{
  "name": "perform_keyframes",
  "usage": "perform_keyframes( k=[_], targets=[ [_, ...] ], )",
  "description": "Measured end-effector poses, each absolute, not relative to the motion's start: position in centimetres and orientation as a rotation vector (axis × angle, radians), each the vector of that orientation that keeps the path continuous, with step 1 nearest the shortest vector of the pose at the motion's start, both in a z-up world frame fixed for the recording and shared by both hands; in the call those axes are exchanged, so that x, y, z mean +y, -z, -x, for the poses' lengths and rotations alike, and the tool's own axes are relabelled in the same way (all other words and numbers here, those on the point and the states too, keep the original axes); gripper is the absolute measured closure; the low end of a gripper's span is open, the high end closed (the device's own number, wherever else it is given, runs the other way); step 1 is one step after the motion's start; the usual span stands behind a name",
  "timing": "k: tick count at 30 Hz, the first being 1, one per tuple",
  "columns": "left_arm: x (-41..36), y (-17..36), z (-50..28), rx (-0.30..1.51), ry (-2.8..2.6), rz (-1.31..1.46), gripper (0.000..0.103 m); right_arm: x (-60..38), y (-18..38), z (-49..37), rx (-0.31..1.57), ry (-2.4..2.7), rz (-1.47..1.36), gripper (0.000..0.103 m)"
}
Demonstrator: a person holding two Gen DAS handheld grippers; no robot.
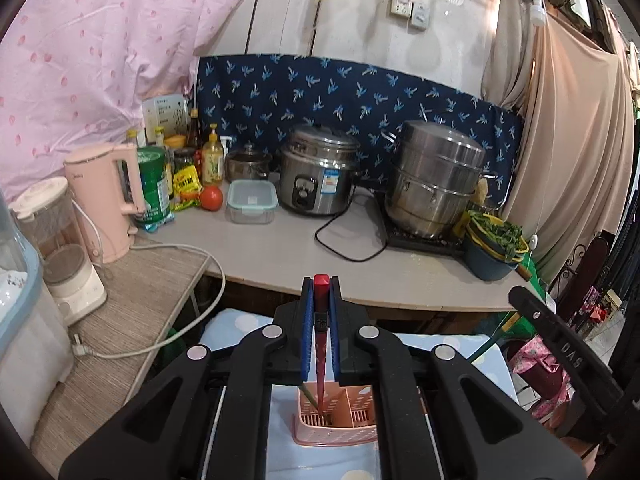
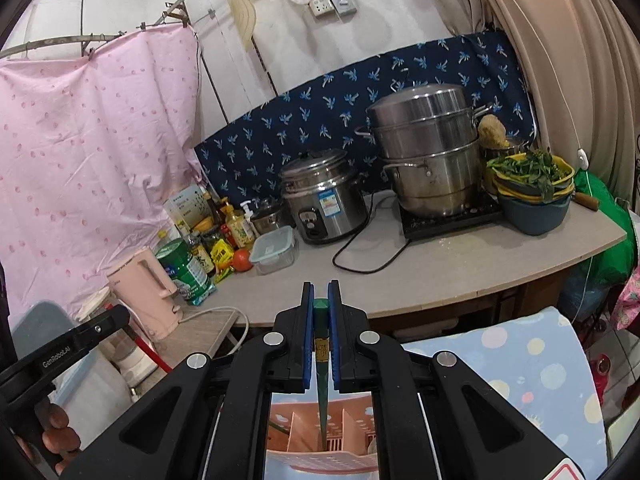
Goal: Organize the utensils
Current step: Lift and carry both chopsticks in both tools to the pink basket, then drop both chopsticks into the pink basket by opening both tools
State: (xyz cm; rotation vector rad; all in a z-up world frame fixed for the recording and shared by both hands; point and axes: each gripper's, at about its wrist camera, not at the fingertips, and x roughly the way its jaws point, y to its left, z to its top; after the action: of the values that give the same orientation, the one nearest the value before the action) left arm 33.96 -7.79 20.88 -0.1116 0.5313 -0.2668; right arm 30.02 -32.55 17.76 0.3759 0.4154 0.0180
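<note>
My left gripper (image 1: 321, 292) is shut on a red chopstick (image 1: 321, 344), held upright with its tip down in a compartment of the pink slotted utensil holder (image 1: 340, 426). A green stick leans in the same compartment. My right gripper (image 2: 321, 300) is shut on a green chopstick (image 2: 321, 376), also upright, its tip down inside the pink utensil holder (image 2: 344, 436). The holder stands on a light blue dotted cloth (image 2: 520, 368). The left gripper's body (image 2: 60, 348) shows at the left of the right wrist view.
Behind is a grey counter (image 1: 280, 252) with a rice cooker (image 1: 316, 176), a steel steamer pot (image 1: 436, 180), a clear lidded box (image 1: 252, 202), a tomato, bottles, a pink kettle (image 1: 106, 204), a black cord and a bowl of greens (image 1: 496, 248). A lower shelf with a white cable is at left.
</note>
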Motion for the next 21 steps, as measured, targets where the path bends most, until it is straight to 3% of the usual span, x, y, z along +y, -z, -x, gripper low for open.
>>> perform_keyframes(
  k=[9, 14, 17, 21],
  targets=[
    [-7.8, -17.0, -35.4, 0.610, 0.252, 0.109, 0.096, -32.0, -12.5, -31.4, 0.520, -0.020, -0.382, 0.096],
    [-7.7, -16.5, -35.3, 0.620, 0.250, 0.111, 0.095, -31.9, -12.2, -31.1, 0.527, -0.014, -0.373, 0.090],
    [-7.9, -16.5, -34.9, 0.622, 0.245, 0.096, 0.089, -32.1, -12.5, -30.4, 0.517, -0.009, -0.375, 0.084],
    [-7.6, -16.8, -34.0, 0.617, 0.236, 0.095, 0.072, -32.1, -13.1, -29.0, 0.511, -0.011, -0.373, 0.081]
  ],
)
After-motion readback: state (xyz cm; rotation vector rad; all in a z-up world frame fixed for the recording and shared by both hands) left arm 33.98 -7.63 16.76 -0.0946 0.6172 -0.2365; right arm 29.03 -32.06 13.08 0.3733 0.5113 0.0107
